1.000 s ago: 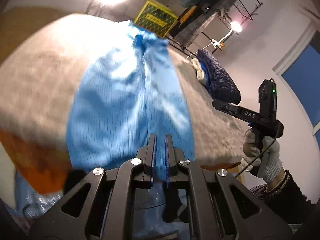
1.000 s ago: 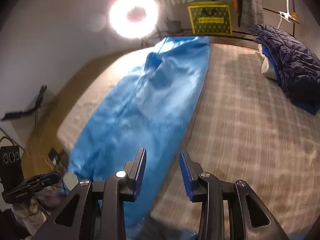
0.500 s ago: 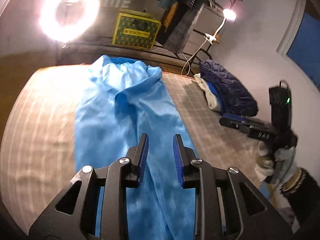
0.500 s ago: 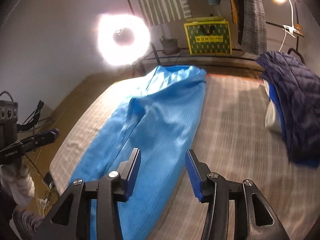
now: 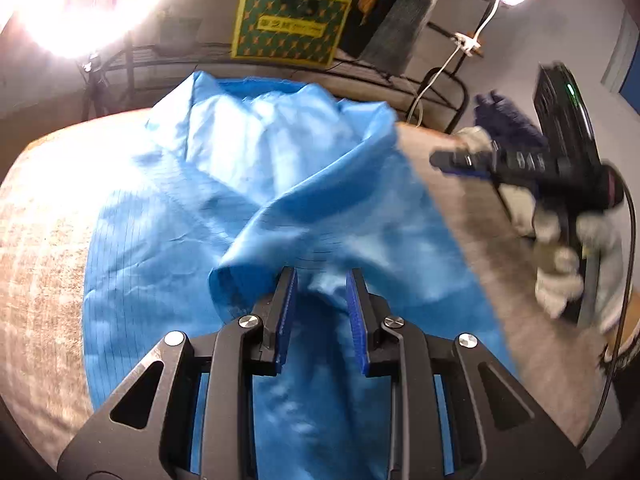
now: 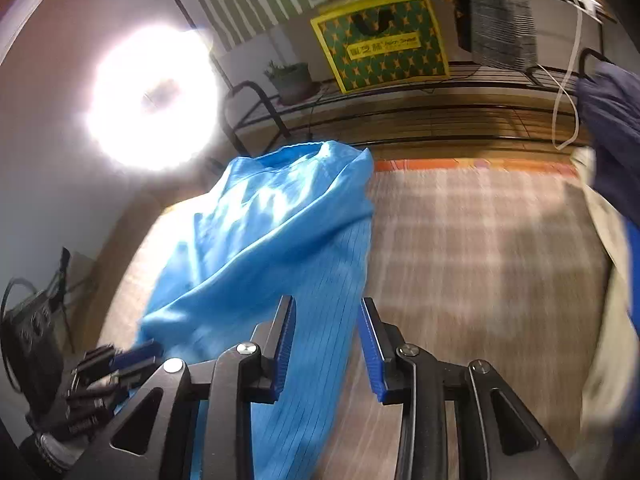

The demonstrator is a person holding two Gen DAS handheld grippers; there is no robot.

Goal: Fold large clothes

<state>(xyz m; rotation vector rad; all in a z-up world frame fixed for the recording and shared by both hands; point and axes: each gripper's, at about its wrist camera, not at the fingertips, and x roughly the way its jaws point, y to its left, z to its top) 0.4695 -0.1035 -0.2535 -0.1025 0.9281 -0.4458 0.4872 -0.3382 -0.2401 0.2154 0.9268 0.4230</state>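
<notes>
Landmark: the blue garment [image 5: 280, 200], spread lengthwise on a bed [image 5: 40, 240] with a plaid cover. The far end of the garment reaches the bed's far edge; one fold lies rolled across its middle.

Left of the garment, a ring light [image 6: 152, 98] glares beyond the bed's far corner. The left hand-held gripper [image 5: 322, 292] hovers over the garment's near portion with its jaws parted and nothing between them.

Behind the garment's far end, a yellow-green patterned box [image 6: 380, 42] stands on a wire rack.

The right hand-held gripper [image 6: 326, 332] sits at the garment's right edge, jaws apart, empty. Right of the garment, a dark blue quilted jacket [image 6: 612, 120] lies on the bed, well apart from it.
</notes>
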